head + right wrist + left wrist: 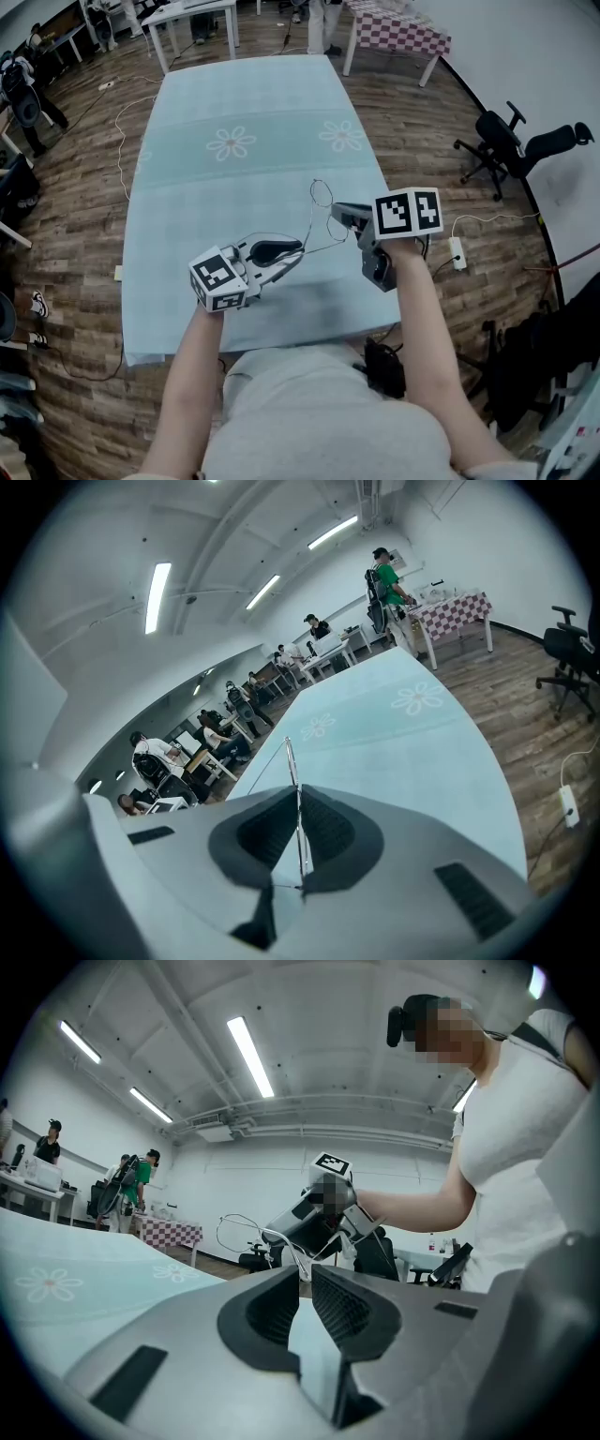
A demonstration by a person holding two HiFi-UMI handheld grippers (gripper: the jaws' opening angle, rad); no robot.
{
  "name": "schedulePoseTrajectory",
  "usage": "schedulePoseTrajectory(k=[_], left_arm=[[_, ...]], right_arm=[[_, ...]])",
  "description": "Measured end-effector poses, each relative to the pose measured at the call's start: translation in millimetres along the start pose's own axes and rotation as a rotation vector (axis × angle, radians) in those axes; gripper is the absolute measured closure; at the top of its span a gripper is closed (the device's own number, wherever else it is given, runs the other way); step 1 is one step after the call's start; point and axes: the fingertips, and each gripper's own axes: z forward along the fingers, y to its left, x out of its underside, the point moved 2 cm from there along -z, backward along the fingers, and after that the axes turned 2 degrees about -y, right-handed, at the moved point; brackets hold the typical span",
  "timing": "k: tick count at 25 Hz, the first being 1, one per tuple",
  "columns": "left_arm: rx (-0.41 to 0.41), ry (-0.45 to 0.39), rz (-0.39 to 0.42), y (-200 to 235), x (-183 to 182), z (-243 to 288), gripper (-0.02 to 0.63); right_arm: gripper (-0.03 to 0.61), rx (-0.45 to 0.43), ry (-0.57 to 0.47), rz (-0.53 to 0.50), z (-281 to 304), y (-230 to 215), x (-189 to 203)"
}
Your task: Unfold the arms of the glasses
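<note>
Glasses (pixel 317 211), thin-wired, light and easily bent, are held in the air above the tabletop (pixel 244 103), one arm pinched in the left gripper (pixel 296 254), the frame clamped in the right gripper (pixel 337 213), where a hold near the hinges is judged safest.

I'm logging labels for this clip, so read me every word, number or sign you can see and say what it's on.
No readable words or numbers in any view.
Left gripper cube: black and white squares only, no letters.
Right gripper cube: the same.
Tablecloth: flower prints, no writing.
Glasses: any marking too small to tell.
</note>
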Motion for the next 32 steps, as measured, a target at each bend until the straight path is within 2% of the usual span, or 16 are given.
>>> schedulePoseTrajectory(k=[7, 15, 27, 32], left_arm=[[-0.002, 0.006, 0.009, 0, -3, -13, 0.563], [-0.043, -0.017, 0.016, 8, -10, -28, 0.563], [-0.227, -0.087, 0.082, 34, -31, -56, 0.563], [-0.279, -0.101, 0.092, 42, -35, -64, 0.563]], right_arm=[[0.560, -0.010, 0.023, 0.003, -3, -3, 5], [0.560, 0.004, 0.037, -0.004, -5, -7, 9], [0.560, 0.032, 0.072, -0.013, -7, -14, 19], [0.560, 0.031, 0.092, -0.023, -3, -13, 24]])
